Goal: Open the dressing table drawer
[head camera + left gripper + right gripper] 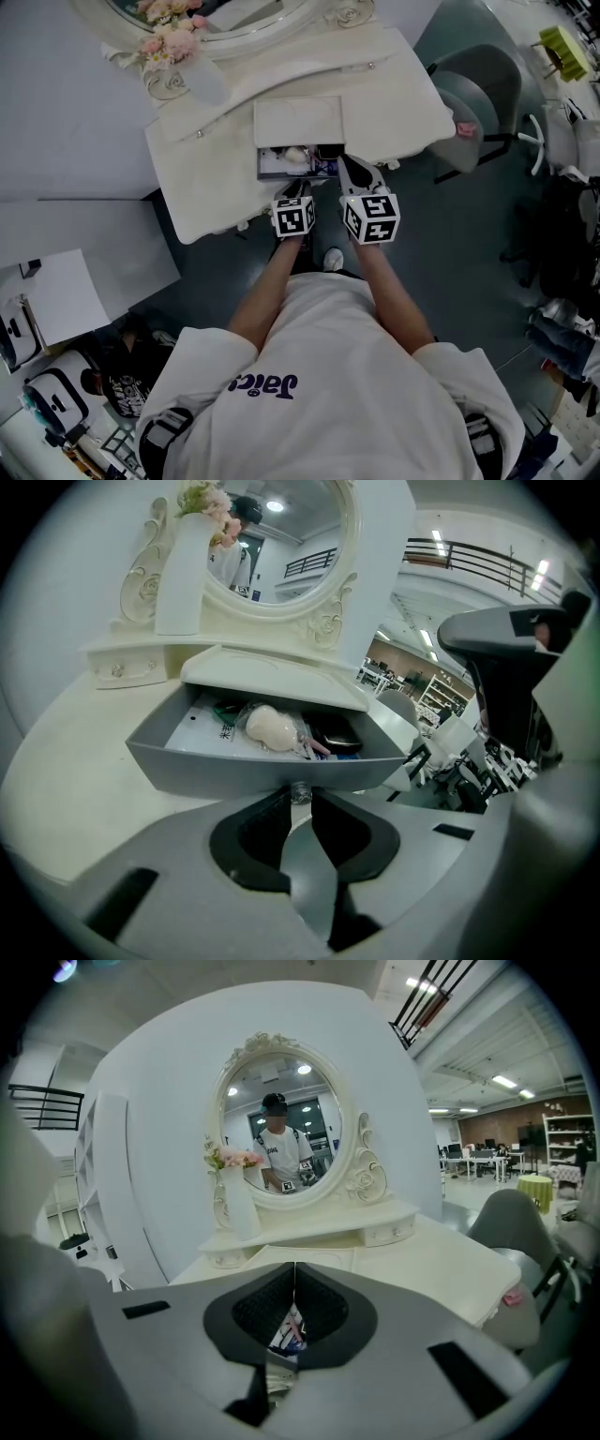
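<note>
The cream dressing table (216,187) has its middle drawer (262,163) pulled partway out toward me. In the left gripper view the drawer's grey front (206,766) fills the middle, and its small round knob (300,790) sits pinched between the jaws of my left gripper (300,797), which is shut on it. Inside lie a pale rounded item in plastic (272,727) and a dark object (339,738). My left gripper (301,187) is at the drawer front. My right gripper (347,165) hovers just to the right over the drawer's edge, its jaws (294,1269) shut on nothing.
An oval mirror (278,1124) stands at the table's back, with a white vase of pink flowers (183,574) to its left and small shelf drawers (389,1232) below. A grey chair (478,103) stands to the right of the table. My own legs are close under the table edge.
</note>
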Demonstrator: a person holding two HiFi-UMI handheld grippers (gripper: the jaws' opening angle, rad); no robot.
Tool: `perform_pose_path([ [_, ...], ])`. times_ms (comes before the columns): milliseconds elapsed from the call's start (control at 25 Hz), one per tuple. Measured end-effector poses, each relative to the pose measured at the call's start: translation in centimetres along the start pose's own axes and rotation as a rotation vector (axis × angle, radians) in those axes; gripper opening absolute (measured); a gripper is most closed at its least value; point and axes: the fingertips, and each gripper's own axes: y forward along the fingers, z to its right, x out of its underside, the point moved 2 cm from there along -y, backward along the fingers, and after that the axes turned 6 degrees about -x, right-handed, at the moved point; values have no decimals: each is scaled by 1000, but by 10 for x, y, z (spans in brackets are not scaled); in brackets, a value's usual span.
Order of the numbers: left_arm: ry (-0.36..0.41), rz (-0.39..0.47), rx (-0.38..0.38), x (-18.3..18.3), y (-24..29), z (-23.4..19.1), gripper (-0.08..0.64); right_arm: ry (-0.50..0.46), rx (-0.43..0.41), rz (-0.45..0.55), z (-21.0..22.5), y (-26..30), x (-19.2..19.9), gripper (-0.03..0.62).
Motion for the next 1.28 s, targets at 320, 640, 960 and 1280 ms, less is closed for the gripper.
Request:
perform_pose_path([
  [320,-7,1,-2,16,-6,9,77,0,-7,-7,-2,-13,8,12],
  [640,-25,19,-17,27,-13,10,77,-19,-24,-17,-8,-25,14,12],
  [960,-66,26,-24,30,-7,5,77,-19,-20,-1,-4,-36,13,12],
  [1280,-40,66,9,26,-45,12,80,-17,-9,58,-1,-51,-2,12],
])
